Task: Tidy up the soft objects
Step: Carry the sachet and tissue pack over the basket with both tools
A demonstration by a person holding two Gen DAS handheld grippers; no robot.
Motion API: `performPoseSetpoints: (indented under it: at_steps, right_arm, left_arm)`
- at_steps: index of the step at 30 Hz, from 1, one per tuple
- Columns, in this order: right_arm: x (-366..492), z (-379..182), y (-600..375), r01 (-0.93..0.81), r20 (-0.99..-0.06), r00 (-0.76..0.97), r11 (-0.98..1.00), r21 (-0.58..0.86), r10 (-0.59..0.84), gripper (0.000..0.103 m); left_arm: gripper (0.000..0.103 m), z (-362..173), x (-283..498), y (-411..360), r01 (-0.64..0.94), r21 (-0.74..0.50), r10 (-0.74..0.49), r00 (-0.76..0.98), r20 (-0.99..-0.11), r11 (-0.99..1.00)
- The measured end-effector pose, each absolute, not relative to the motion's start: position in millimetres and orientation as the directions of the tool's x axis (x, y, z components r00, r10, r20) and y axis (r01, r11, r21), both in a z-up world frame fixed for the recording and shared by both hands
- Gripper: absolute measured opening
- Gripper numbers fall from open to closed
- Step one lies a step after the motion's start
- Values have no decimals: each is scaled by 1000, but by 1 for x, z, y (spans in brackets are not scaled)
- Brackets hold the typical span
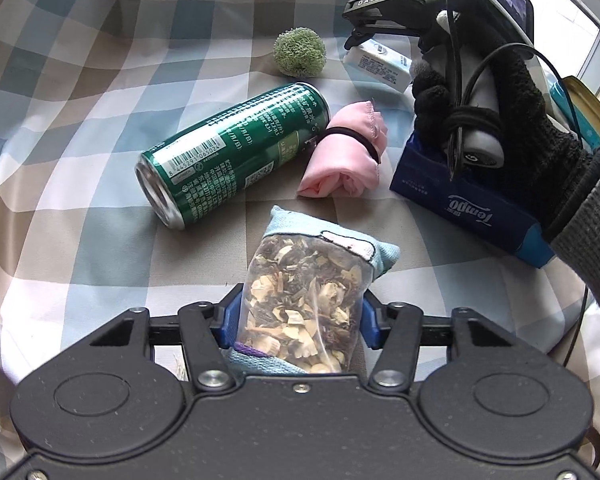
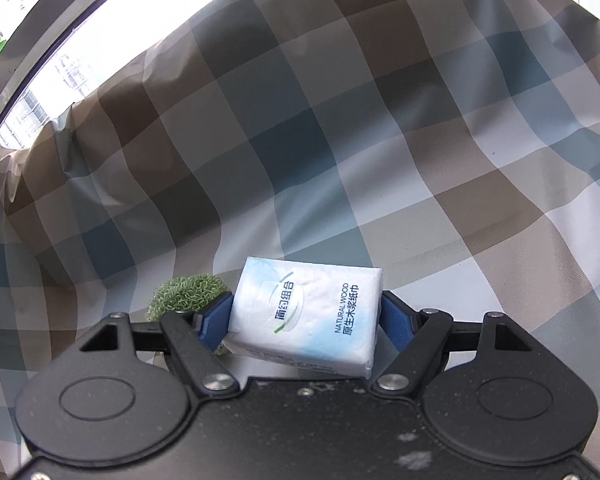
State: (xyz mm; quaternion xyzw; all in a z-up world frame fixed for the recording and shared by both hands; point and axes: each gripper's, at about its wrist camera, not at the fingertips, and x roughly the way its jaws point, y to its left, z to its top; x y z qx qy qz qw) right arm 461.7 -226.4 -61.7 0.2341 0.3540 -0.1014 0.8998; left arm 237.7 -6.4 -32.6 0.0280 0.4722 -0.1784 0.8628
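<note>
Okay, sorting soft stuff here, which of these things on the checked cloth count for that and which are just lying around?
For the job:
- herb sachet, in the left gripper
- white tissue pack, in the right gripper
- pink rolled cloth
- green scrubber ball

Lying about:
- green can
- blue tissue box, probably

herb sachet (image 1: pixel 300 288) nearest on tablecloth (image 1: pixel 80 220); can (image 1: pixel 236 152) lying behind-left, cloth roll (image 1: pixel 346 152) right of can, tissue box (image 1: pixel 472 204) far right, scrubber ball (image 1: pixel 300 52) behind, tissue pack (image 1: pixel 380 64) right of it.
</note>
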Motion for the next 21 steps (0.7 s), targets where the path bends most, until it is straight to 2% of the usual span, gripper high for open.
performPoseSetpoints:
  at_steps: [9,14,21]
  right_arm:
    - [446,-49,-217,300,-593,803,899,319,-58,77]
    - [431,-41,-213,242,-512,858,914,326,-45,77]
    - [424,-30,-191,200,-459,884,959,200,-88,77]
  left_arm:
    - [53,-12,214,6,296,-171,-307,510,-804,940]
    - [53,2,192,10,289,-178,-313,536,-784,941]
    - [53,11,164,14,276,-179,-308,555,-773,944]
